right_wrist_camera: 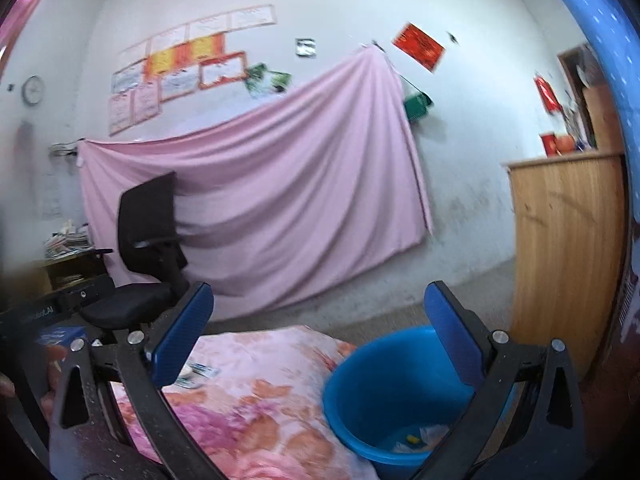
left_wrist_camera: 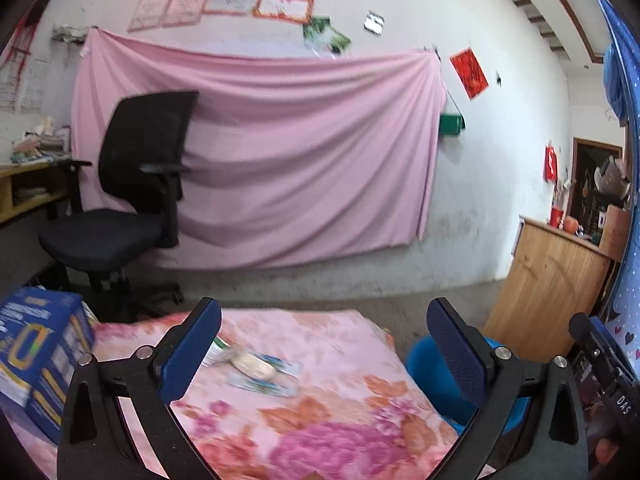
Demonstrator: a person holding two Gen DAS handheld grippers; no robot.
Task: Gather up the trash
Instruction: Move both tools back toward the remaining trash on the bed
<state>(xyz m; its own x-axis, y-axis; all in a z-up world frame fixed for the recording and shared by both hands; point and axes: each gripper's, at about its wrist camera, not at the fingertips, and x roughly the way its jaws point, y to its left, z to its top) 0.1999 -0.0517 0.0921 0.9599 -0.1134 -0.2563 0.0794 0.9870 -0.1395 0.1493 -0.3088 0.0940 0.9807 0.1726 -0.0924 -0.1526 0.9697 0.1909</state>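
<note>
Hovering over the floral blanket (left_wrist_camera: 320,412), both grippers, left (left_wrist_camera: 324,354) and right (right_wrist_camera: 319,334), gape wide with nothing in them. Wrappers (left_wrist_camera: 256,366) lie on the blanket at 12 o'clock from the left one, blurry. Blue bucket (right_wrist_camera: 384,396) sits off the blanket's edge at 3 o'clock, some scraps (right_wrist_camera: 416,438) inside, half hidden by a finger. Blue box (left_wrist_camera: 36,356) at 9 o'clock, cut off.

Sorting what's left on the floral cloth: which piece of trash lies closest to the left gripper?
The green-and-white wrapper, right beside the left gripper's left finger. The cream crumpled piece and the flat blue-printed packet lie further right.
</note>
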